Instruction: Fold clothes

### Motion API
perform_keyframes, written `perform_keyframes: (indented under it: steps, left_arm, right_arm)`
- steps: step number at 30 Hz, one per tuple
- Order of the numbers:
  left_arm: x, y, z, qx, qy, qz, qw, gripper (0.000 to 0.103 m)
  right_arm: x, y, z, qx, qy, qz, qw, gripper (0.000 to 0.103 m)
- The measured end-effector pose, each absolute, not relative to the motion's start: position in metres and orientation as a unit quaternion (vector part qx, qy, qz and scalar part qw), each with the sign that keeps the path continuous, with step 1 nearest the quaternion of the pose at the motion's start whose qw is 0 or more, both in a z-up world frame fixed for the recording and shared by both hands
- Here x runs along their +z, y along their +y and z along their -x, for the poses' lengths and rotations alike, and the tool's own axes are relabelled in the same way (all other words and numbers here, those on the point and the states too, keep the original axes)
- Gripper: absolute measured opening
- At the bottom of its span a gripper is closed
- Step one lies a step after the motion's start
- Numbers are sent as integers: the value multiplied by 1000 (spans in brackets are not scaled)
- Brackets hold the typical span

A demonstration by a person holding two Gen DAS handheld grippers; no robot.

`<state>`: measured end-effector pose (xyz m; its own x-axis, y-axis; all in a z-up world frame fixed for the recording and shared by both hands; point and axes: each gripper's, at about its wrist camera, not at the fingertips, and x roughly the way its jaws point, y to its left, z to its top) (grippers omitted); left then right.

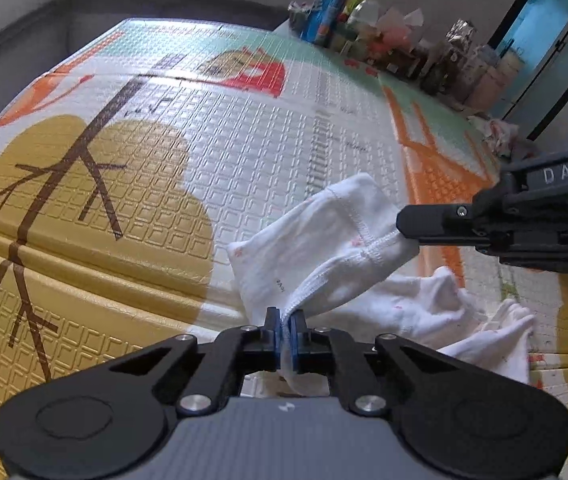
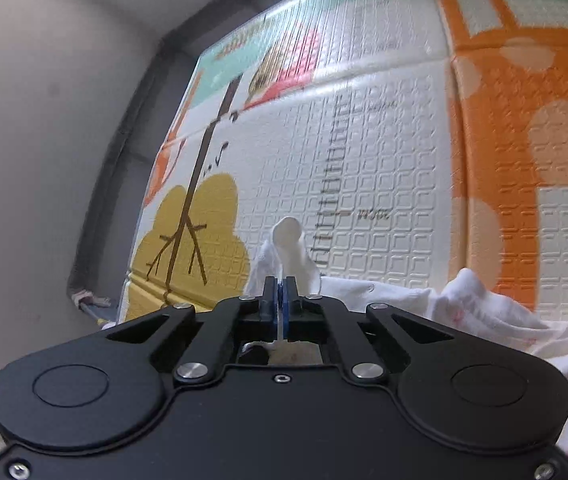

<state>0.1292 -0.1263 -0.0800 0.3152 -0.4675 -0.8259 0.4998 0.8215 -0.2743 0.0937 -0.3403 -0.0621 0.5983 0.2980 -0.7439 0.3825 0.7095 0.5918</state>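
On a padded play mat (image 1: 267, 184) printed with a yellow tree, orange shapes and a ruler-like scale, a small white garment (image 1: 324, 248) is partly lifted off the surface. The left gripper (image 1: 287, 326) is clenched on a stitched hem of the cloth at the near edge of its own view, the fabric pinched between its blue pads. The right gripper (image 1: 404, 226) comes in from the right side of that view and is clamped on another seamed edge of the same garment; its dark body carries the raised letters "DAS". In the right wrist view, the right gripper (image 2: 280, 294) shows white fabric (image 2: 292, 252) squeezed between its pads and poking up beyond them. The rest of the cloth lies crumpled on the mat to the right. Tiny print on the fabric and beside the mat's scale is too small to read. Packaged items (image 1: 384, 36) line the far edge, labels illegible.
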Motion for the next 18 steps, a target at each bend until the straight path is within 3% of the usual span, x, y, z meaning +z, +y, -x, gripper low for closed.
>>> perform_keyframes:
  steps: [18]
  left_arm:
    - [-48, -127, -83, -395, 480, -39, 782, 5]
  right_arm:
    - [-5, -340, 11, -34, 399, -394, 827, 1]
